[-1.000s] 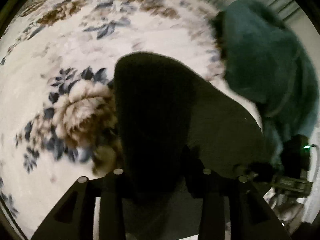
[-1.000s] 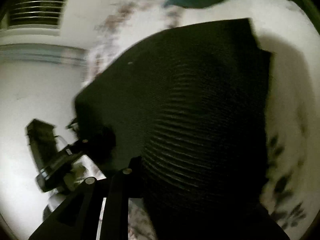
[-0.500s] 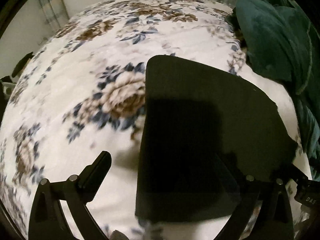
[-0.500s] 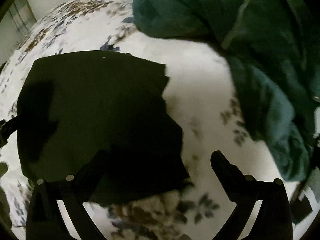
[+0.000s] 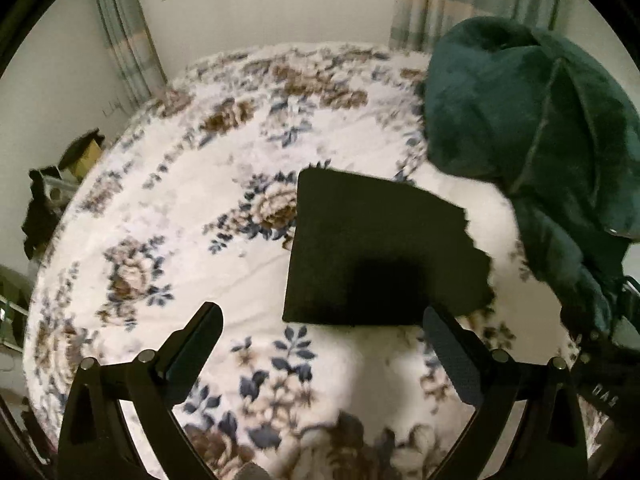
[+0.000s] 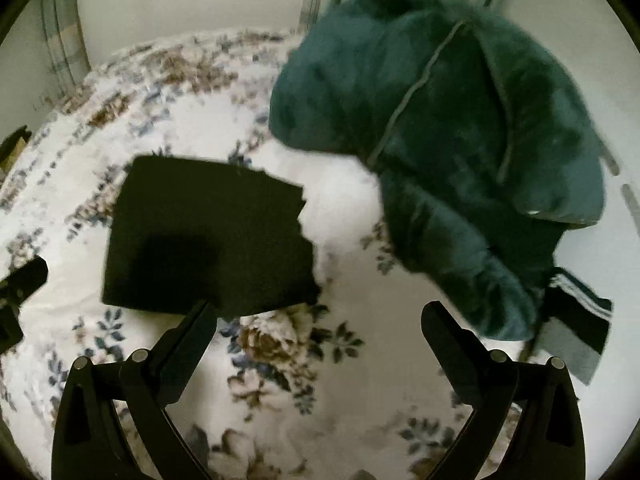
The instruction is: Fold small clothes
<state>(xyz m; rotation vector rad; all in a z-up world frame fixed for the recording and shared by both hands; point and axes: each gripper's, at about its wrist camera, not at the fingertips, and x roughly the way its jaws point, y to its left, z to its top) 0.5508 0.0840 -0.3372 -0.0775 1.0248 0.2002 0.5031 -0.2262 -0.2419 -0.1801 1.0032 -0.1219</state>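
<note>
A small black garment (image 5: 372, 252), folded into a flat rectangle, lies on the floral bedspread (image 5: 168, 208). It also shows in the right wrist view (image 6: 204, 236). My left gripper (image 5: 322, 332) is open and empty, held above the bed just in front of the garment's near edge. My right gripper (image 6: 320, 328) is open and empty, in front of and to the right of the garment. The left gripper's tip (image 6: 24, 280) shows at the left edge of the right wrist view.
A bulky dark green fleece garment (image 5: 532, 128) is heaped on the bed to the right, also in the right wrist view (image 6: 448, 140). A dark item with white stripes (image 6: 576, 312) lies beside it. Curtains and a wall stand behind the bed.
Both grippers let go of the black garment and opened, then pulled back and up. The garment now lies folded flat on the bed.
</note>
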